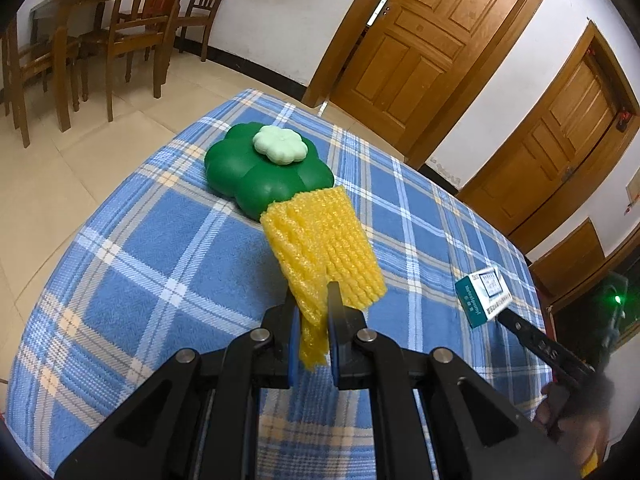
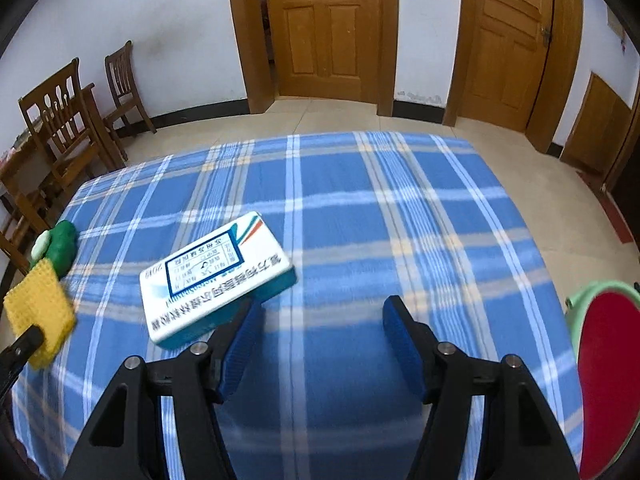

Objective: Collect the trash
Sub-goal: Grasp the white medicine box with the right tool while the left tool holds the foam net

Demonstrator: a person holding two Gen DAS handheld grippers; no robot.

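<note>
My left gripper [image 1: 312, 292] is shut on a yellow foam fruit net [image 1: 326, 246] and holds it just in front of a green clover-shaped bin [image 1: 260, 172] with a pale green lid knob. The net [image 2: 40, 308] and bin [image 2: 60, 246] also show at the left edge of the right wrist view. My right gripper [image 2: 322, 310] is open. A white and teal medicine box [image 2: 216, 278] lies tilted over the left finger's tip, in front of the jaws and not between them. In the left wrist view the box [image 1: 482, 296] sits at the tip of the right gripper.
The table wears a blue plaid cloth [image 2: 360, 200]. A round red and pale green watermelon-style object [image 2: 608, 376] is at the right edge. Wooden chairs [image 1: 132, 28] and a dining table stand on the tiled floor to the left; wooden doors [image 2: 320, 28] are beyond.
</note>
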